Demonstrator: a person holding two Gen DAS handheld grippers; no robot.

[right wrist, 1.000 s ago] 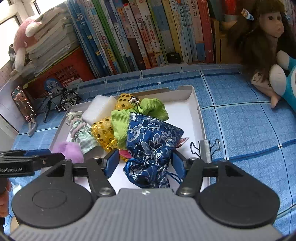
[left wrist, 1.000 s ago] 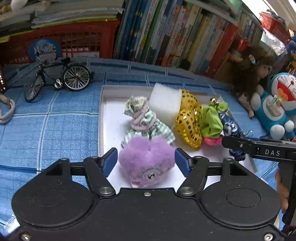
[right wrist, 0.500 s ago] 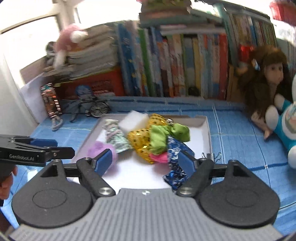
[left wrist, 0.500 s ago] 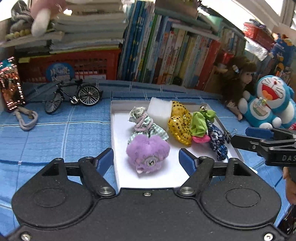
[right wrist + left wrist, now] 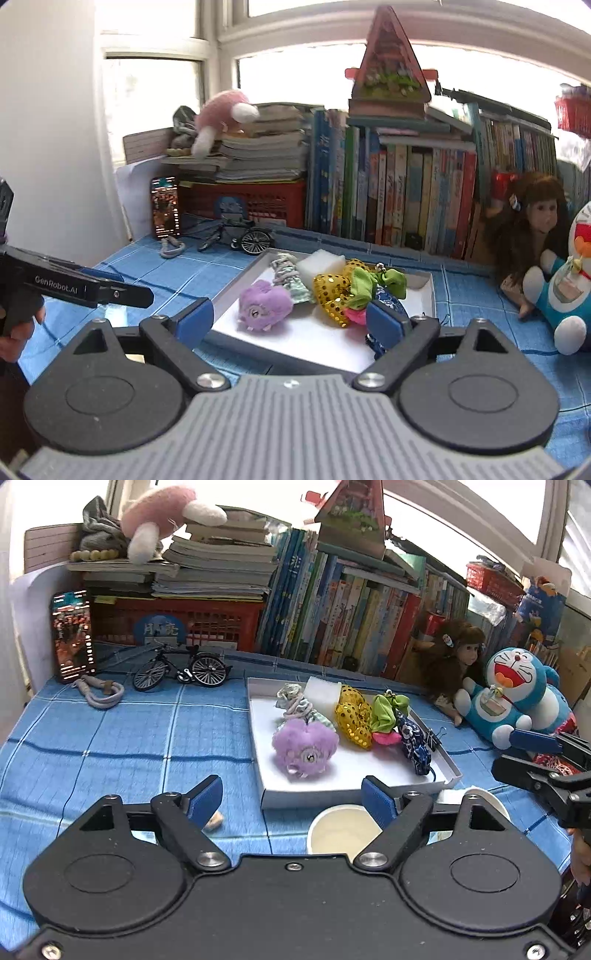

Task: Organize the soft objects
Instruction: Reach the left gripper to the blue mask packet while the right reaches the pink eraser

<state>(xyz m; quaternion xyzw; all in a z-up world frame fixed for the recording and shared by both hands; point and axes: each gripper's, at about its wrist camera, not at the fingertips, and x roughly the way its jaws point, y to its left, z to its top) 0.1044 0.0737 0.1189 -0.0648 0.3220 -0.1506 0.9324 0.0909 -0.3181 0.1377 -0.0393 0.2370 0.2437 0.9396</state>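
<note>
A white tray (image 5: 351,771) on the blue checked cloth holds the soft things. In it lie a purple plush (image 5: 304,747), a green checked pouch (image 5: 295,709), a white sponge (image 5: 325,692), a gold sequin piece (image 5: 352,718), a green cloth (image 5: 386,712) and a blue floral pouch (image 5: 415,742). My left gripper (image 5: 291,794) hangs back from the tray's near edge, its jaws opening with nothing between them. My right gripper (image 5: 290,319) is also drawn back, jaws opening and empty. The blue floral pouch (image 5: 388,299) is partly hidden behind its right finger.
Two paper cups (image 5: 343,830) stand just in front of the tray. A toy bicycle (image 5: 181,668), a phone (image 5: 74,635) and a cord loop (image 5: 99,692) lie at the back left. A doll (image 5: 458,657) and blue plush (image 5: 517,698) sit right. Books (image 5: 351,613) line the back.
Both grippers have drawn back and upward from the tray with their jaws spreading wider. The purple plush and the blue pouch, earlier between the jaws, stay lying in the tray.
</note>
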